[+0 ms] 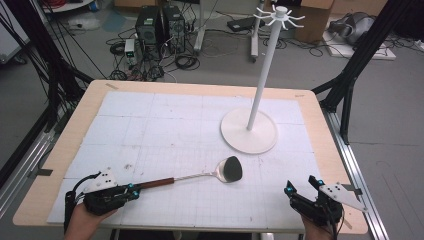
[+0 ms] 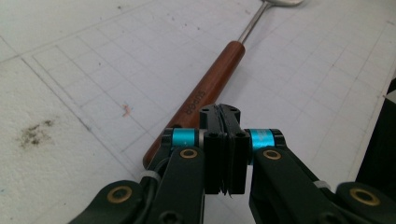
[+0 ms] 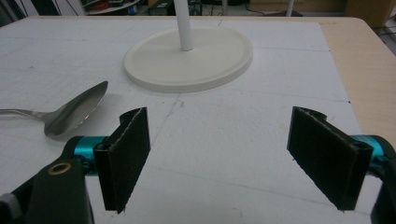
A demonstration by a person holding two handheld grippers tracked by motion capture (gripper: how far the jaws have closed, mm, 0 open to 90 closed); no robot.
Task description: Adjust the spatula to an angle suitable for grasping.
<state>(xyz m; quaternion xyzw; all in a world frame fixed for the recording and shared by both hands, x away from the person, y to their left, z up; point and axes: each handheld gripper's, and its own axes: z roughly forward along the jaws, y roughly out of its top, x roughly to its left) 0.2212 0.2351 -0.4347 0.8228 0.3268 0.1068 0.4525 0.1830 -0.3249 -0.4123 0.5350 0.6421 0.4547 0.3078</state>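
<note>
While the left gripper (image 1: 131, 189) is closing at the brown handle end of the spatula (image 1: 200, 175), which is lying in front of the white stand (image 1: 249, 131), its own view is showing jaws pressed together above the handle (image 2: 205, 93), apparently pinching nothing. Beside the stand's base (image 3: 189, 58), the right gripper (image 3: 219, 156) is waiting wide open, ready to assist.

Left gripper (image 1: 131, 189) low at the near left, lying roughly level, jaws pressed together, pads face to face with nothing showing between them. Left hand (image 1: 82, 220) grips its body from behind. Right gripper (image 1: 301, 186) at the near right, jaws spread wide, fingers (image 3: 126, 156) well apart, gap bare. Right hand (image 1: 315, 231) behind it at the bottom edge.
</note>
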